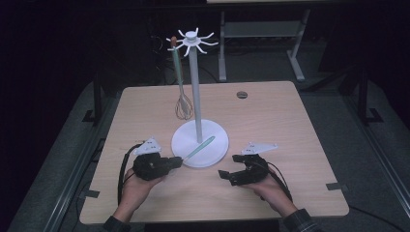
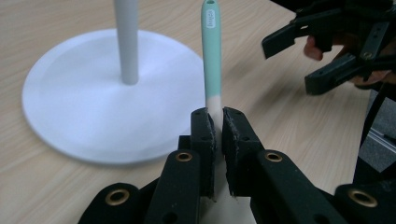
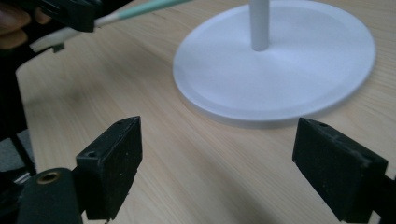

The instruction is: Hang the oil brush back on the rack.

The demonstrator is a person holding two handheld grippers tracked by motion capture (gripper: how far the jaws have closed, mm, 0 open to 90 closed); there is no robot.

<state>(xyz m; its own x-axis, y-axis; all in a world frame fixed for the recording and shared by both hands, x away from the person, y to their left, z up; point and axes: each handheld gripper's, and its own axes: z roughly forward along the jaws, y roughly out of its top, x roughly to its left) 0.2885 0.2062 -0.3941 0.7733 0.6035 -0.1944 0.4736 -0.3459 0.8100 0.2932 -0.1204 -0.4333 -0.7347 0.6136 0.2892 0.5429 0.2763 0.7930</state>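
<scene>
My left gripper (image 1: 178, 161) (image 2: 218, 123) is shut on the pale end of a slim utensil (image 1: 199, 147) (image 2: 211, 56) with a mint-green handle. The handle points up and away over the round white base (image 1: 212, 140) (image 2: 84, 102) of a hook stand, and its tip has a small hole. A white pole (image 1: 195, 87) rises from that base to a crown of hooks (image 1: 192, 39). From one hook hangs a whisk (image 1: 183, 104) with a green handle. My right gripper (image 1: 228, 166) (image 3: 219, 158) stands open just right of the base (image 3: 280, 84), nothing between its jaws.
The wooden table (image 1: 270, 121) has a round cable hole (image 1: 241, 94) at the back right. Its front edge runs just below my hands. Metal table legs (image 1: 222, 48) stand on the dark floor behind.
</scene>
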